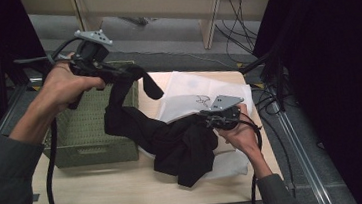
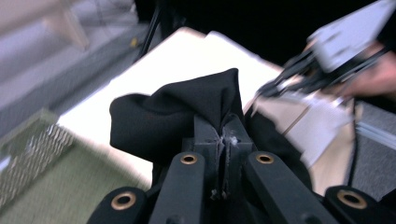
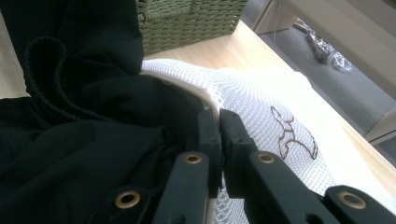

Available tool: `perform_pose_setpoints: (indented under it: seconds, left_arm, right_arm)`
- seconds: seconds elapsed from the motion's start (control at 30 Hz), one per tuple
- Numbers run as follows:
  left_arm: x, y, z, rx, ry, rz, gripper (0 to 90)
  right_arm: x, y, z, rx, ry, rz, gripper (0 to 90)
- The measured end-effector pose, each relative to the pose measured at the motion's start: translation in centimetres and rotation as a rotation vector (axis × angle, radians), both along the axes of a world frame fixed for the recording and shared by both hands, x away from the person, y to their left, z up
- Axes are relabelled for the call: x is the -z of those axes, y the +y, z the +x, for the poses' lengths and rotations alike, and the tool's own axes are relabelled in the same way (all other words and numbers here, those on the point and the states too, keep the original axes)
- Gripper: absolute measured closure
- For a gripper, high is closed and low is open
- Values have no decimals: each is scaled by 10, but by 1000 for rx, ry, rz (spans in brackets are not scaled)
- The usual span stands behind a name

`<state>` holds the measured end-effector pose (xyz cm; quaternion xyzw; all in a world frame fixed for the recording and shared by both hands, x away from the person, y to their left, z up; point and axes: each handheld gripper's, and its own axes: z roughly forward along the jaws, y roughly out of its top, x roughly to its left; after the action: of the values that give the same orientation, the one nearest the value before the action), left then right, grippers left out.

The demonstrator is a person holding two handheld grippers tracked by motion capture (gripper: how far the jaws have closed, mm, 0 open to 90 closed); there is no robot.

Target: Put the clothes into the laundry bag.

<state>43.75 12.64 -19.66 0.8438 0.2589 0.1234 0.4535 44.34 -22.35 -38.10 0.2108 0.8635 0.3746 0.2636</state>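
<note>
A black garment point(image 1: 183, 147) hangs in a long strip from my left gripper point(image 1: 131, 75), which is shut on its upper end, raised above the table. In the left gripper view the jaws point(image 2: 223, 133) pinch a fold of that black cloth point(image 2: 163, 116). The garment's lower bulk lies bunched at the mouth of a white mesh bag point(image 1: 193, 88) with a small brown emblem. My right gripper point(image 1: 207, 121) is shut on the bag's rim. Up close, the right gripper point(image 3: 218, 122) clamps the mesh bag point(image 3: 261, 102) edge, with the black garment point(image 3: 93, 140) to its left.
A green woven basket point(image 1: 87, 136) stands on the left part of the light wooden table point(image 1: 127, 187), just below the raised left hand. The basket point(image 3: 187, 18) also lies beyond the garment. Cables trail on the floor past the table's right edge. Dark curtains flank both sides.
</note>
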Motion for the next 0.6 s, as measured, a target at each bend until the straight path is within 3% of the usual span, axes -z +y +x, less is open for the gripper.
perform_pose_setpoints:
  seconds: [0.17, 0.27, 0.3, 0.4, 0.6]
  left_arm:
    - [-28, -33, -18, 100, -38, -7, 872]
    - [-34, -52, -23, 141, -43, 2, 872]
    - [-34, -57, -24, 154, -40, 10, 872]
    - [-20, -71, -19, 171, -2, 44, 871]
    - [35, -87, -6, 190, 103, 73, 870]
  right_arm:
    - [0, -1, 0, 16, 8, 12, 888]
    - [0, -3, 0, 12, -7, 0, 888]
    - [0, -2, 0, 14, 8, 14, 888]
    - [1, -4, 1, 16, 6, 25, 888]
    - [1, -8, 3, 12, 3, 28, 888]
